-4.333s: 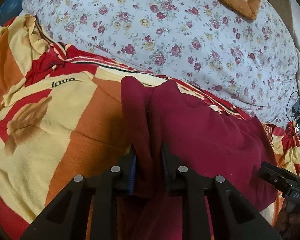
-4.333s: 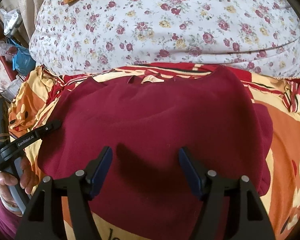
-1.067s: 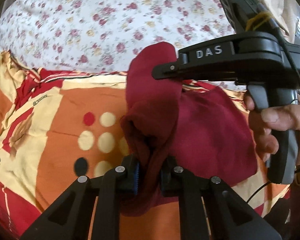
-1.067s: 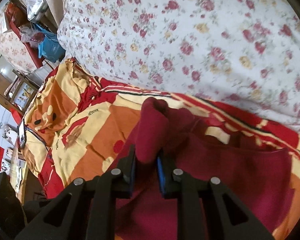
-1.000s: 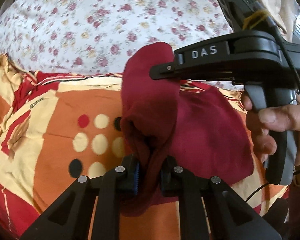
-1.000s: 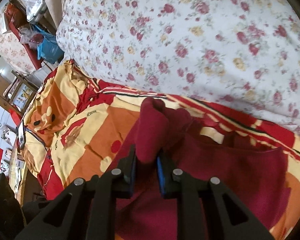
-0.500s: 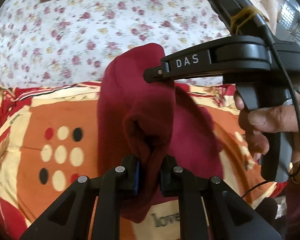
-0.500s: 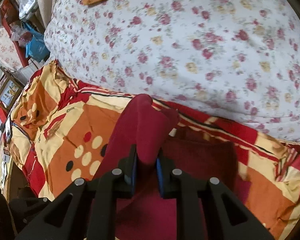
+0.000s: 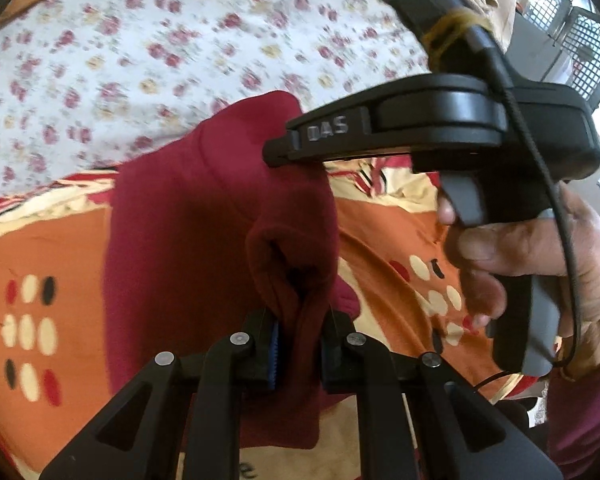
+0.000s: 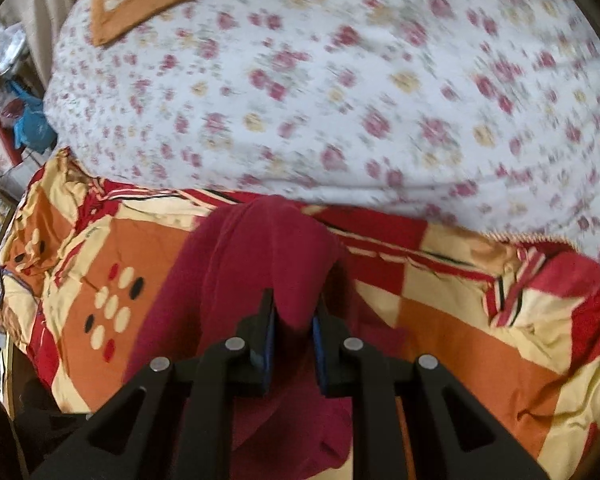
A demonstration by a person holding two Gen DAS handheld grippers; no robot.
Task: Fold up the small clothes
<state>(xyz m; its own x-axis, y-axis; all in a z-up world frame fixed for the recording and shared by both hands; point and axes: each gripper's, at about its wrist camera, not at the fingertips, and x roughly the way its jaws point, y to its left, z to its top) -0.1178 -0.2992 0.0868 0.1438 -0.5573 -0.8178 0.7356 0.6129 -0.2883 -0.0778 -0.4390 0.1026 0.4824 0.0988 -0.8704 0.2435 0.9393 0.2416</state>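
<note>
Carried sideways since a moment ago, the maroon garment (image 9: 204, 216) hangs bunched above the patterned bedspread (image 10: 440, 320), near the floral pillow (image 10: 340, 80). Left gripper (image 9: 298, 344) and right gripper (image 10: 294, 332), both angled downward, pinch its folds.

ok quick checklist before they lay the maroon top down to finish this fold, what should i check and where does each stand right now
1. Left gripper clamped on the maroon top: ok, cloth is bunched between its pads.
2. Right gripper clamped on the same top: ok, fabric fills the gap.
3. Both held corners at one height: cannot tell, each view shows only its own grip closely.
4. Patterned bedsheet bare where the top would land: ok on the near orange patch.
5. Floral quilt out of the way: ok, it lies behind the top.
6. Hanging layers smooth, no twist: cannot tell, the folds hide each other and the frames are blurred.
</note>
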